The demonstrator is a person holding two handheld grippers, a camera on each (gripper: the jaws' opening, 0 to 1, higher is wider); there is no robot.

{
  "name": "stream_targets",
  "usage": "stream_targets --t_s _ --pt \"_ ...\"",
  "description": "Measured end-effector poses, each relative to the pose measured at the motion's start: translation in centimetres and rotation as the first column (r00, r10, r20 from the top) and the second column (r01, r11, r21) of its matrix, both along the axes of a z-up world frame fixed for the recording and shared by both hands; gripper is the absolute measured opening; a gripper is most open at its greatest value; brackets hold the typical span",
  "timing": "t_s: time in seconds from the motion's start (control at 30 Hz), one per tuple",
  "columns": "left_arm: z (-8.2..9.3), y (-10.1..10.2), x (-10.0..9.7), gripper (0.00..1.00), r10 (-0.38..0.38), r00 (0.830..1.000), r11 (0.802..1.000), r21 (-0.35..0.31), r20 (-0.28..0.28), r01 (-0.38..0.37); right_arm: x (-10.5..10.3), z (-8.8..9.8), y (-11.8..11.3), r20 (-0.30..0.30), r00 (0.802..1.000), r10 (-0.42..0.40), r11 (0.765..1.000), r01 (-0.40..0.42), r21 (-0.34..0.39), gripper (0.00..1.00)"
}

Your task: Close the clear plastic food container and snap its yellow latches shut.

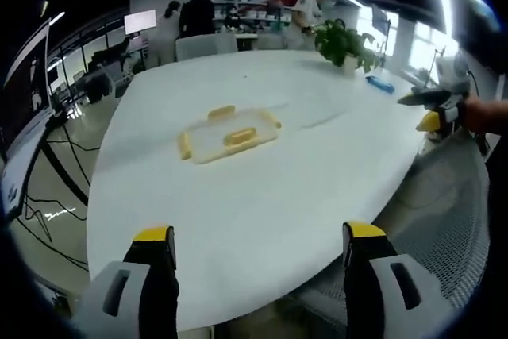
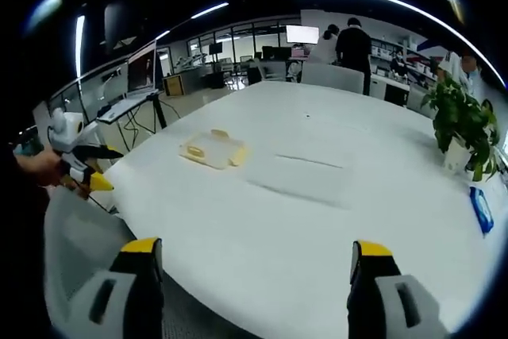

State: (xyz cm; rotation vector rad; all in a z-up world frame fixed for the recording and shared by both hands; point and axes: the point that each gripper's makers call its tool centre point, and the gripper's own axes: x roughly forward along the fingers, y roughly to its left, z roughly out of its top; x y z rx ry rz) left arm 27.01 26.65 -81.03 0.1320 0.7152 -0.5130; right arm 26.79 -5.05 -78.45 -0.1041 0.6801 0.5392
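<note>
A clear plastic food container (image 1: pixel 230 134) with yellow latches lies flat on the white table (image 1: pixel 262 196), well beyond my left gripper (image 1: pixel 258 245), whose jaws stand wide open with nothing between them. In the right gripper view the container (image 2: pixel 213 148) sits far off to the left on the table. My right gripper (image 2: pixel 252 256) is open and empty above the table's near edge. The other gripper (image 2: pixel 83 166) enters at the left, held in a hand; the right one (image 1: pixel 435 109) appears at the right edge of the left gripper view.
A potted plant (image 1: pixel 345 44) and a blue object (image 1: pixel 379 83) stand at the table's far side. A grey mesh chair (image 1: pixel 444 220) is by the near edge. Desks, monitors and standing people (image 2: pixel 353 45) fill the room behind.
</note>
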Motion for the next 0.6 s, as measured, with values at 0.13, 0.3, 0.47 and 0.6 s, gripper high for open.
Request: stream_targets --t_s 0.13,0.3,0.47,0.6 --pt "-0.1 0.6 0.4 0.85 -0.021 1.0 1.0 0.015 -0.005 0.021 0.1 0.0 1.1 0.013 1.0 0.025 1.0 -0.025 -0.008 1.0" --pt "-0.1 1.1 0.9 0.84 -0.035 0.999 0.999 0.02 -0.008 0.035 0.4 -0.5 2.0 0.016 0.999 0.052 0.998 -0.051 -0.036 1.0" --pt "-0.5 1.4 0.8 0.84 -0.048 0.999 0.998 0.028 -0.022 0.049 0.9 -0.5 2.7 0.024 0.998 0.051 0.998 -0.05 -0.028 1.0" --pt "-0.6 1.6 0.8 0.85 -0.05 0.998 0.998 0.031 -0.025 0.05 1.4 -0.5 3.1 0.045 0.997 0.068 0.996 -0.065 -0.067 1.0"
